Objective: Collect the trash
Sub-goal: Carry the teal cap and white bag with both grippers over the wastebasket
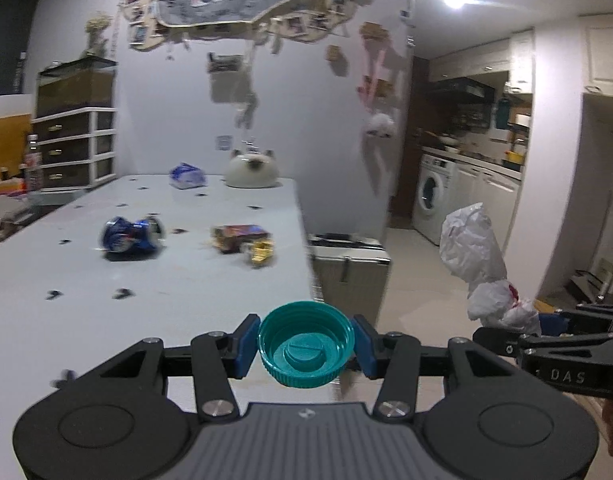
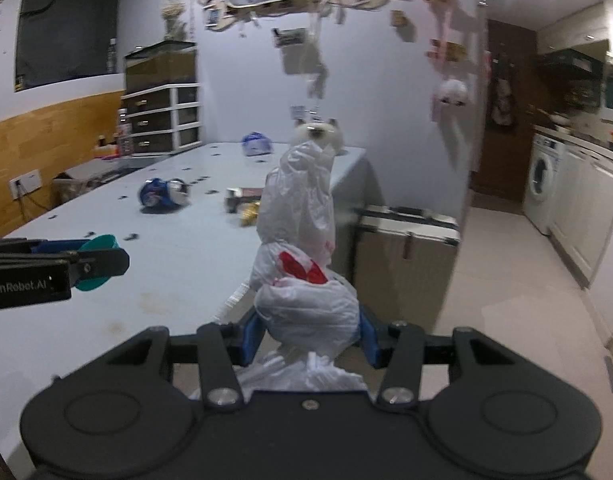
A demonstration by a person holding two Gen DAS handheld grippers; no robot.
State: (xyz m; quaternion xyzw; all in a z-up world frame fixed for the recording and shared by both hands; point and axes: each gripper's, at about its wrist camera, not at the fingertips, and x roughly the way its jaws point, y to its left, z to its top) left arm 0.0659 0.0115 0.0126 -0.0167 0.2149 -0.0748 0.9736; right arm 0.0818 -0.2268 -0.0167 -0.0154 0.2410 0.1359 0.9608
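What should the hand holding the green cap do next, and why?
Probably carry the teal cap rightward to the white plastic bag. The left gripper is shut on the cap, lifted above the table, while the right gripper holds the bag bunched, so its opening isn't visible.

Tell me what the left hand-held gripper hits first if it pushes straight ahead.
Probably the crumpled snack wrapper on the table; it lies roughly ahead of the teal bottle cap held in the left hand-held gripper. Depth is uncertain.
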